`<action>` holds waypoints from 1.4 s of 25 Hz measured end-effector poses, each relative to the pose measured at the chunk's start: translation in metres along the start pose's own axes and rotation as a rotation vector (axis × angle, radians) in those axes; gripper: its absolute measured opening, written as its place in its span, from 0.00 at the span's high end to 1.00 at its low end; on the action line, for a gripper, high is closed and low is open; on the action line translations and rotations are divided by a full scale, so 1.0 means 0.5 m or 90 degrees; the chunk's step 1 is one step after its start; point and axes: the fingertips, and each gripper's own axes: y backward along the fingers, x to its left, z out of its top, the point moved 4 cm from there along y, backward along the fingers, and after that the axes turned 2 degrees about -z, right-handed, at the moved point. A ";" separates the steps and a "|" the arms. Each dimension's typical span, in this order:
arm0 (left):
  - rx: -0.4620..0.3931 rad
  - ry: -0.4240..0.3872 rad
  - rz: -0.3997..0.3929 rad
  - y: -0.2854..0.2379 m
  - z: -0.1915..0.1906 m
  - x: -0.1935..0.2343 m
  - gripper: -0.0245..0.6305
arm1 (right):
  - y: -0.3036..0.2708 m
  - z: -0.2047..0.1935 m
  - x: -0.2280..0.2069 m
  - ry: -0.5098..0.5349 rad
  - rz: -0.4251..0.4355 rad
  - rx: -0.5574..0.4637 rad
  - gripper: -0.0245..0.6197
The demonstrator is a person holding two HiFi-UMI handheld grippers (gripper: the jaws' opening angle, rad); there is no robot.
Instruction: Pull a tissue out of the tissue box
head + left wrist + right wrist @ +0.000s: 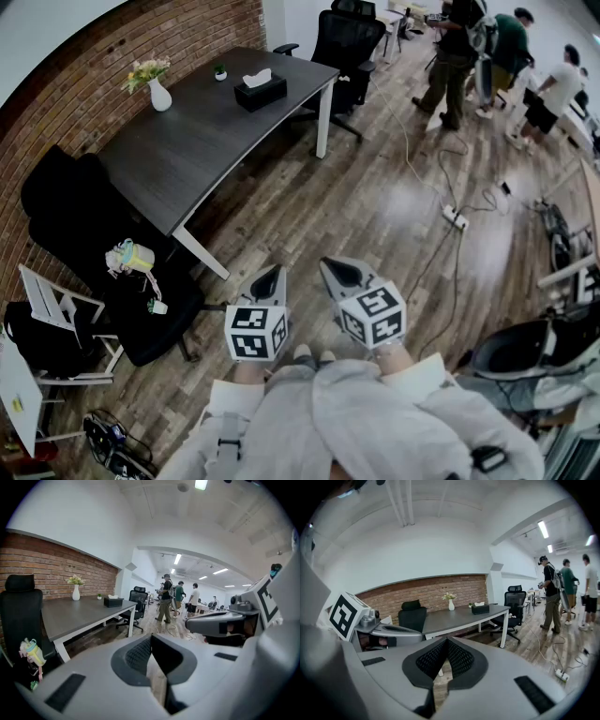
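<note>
A black tissue box (260, 93) with a white tissue sticking out of its top stands near the far end of the dark grey table (202, 141). It also shows small in the left gripper view as the tissue box (113, 602) and in the right gripper view as the tissue box (480, 609). My left gripper (268, 282) and right gripper (336, 273) are held side by side over the wooden floor, far short of the table. Both are shut with nothing between their jaws.
A white vase with flowers (158, 92) and a small potted plant (219, 72) share the table. Black office chairs (345, 45) stand at its far end and black chairs (66, 225) along the brick wall. Several people (457, 56) stand far right. A power strip (455, 217) and cables lie on the floor.
</note>
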 end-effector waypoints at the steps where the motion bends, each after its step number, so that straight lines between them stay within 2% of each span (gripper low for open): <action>1: 0.000 -0.010 0.001 0.001 0.000 0.000 0.96 | 0.000 0.000 0.003 0.001 0.002 -0.001 0.96; 4: 0.004 -0.037 0.004 0.004 -0.001 -0.001 0.96 | 0.000 -0.002 0.011 0.018 0.008 0.001 0.96; 8: 0.002 -0.021 -0.002 0.004 -0.002 0.002 0.96 | -0.005 -0.013 0.019 0.043 0.014 0.012 0.96; 13: 0.001 -0.026 0.001 0.007 -0.004 0.009 0.96 | -0.011 -0.008 0.020 0.036 0.013 0.012 0.96; 18: -0.012 -0.028 -0.012 -0.001 0.006 0.026 0.96 | -0.021 -0.002 0.027 0.000 0.033 -0.027 0.96; 23: -0.016 -0.027 -0.028 -0.004 0.007 0.047 0.96 | -0.038 0.002 0.023 -0.013 0.001 -0.044 0.96; 35: 0.015 -0.010 -0.062 -0.028 -0.022 0.090 0.95 | -0.072 -0.032 0.026 -0.042 -0.035 -0.005 0.96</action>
